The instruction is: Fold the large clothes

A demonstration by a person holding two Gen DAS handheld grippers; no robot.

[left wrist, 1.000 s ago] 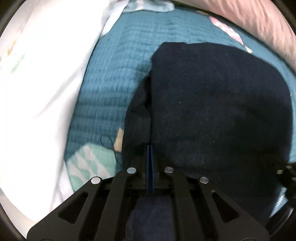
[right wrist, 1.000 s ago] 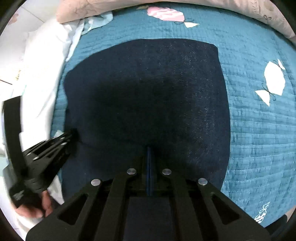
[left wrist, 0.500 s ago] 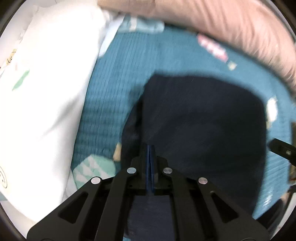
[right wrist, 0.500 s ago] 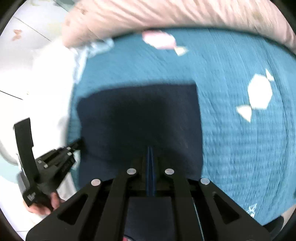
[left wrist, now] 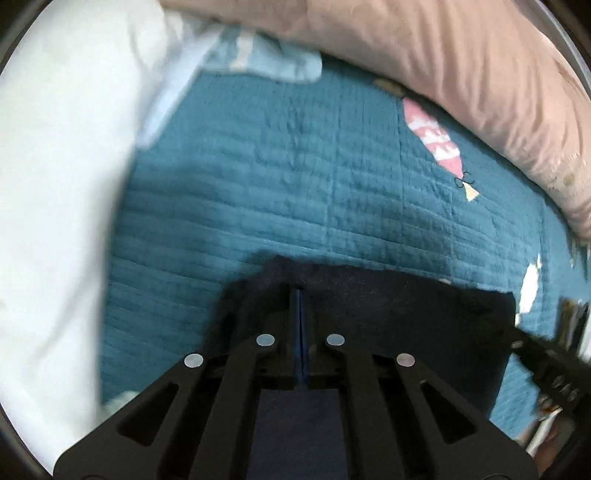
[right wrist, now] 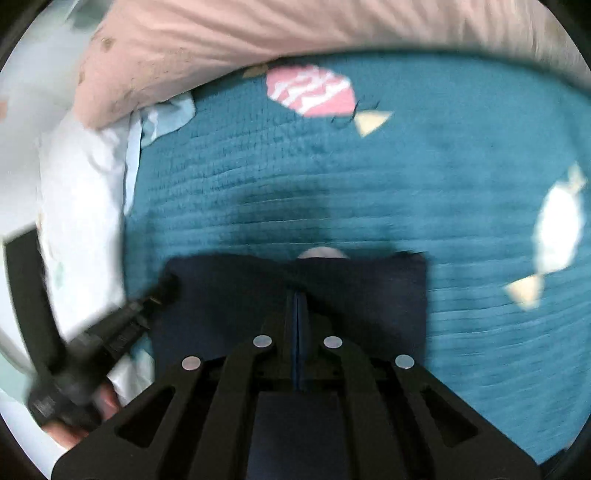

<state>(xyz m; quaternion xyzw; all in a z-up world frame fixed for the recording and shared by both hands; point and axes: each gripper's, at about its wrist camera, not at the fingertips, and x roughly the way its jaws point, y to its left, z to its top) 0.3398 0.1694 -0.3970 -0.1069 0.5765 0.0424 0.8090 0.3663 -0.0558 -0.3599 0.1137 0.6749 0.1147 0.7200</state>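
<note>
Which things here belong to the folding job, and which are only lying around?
Part of the job:
- dark navy garment
- left gripper, shut on it
- right gripper, shut on it

Only lying around:
- teal quilt with candy patches
- pink duvet
- white pillow

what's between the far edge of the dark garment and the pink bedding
Only bare teal quilt with a pink candy patch, between the dark garment and pink bedding; right wrist view.

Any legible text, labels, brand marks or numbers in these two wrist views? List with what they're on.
None legible.
Teal quilt: only candy-shaped patches, no lettering.
Left gripper: pale mark on its body in the right wrist view, too blurred to read.
Dark garment: no tag or print showing.
</note>
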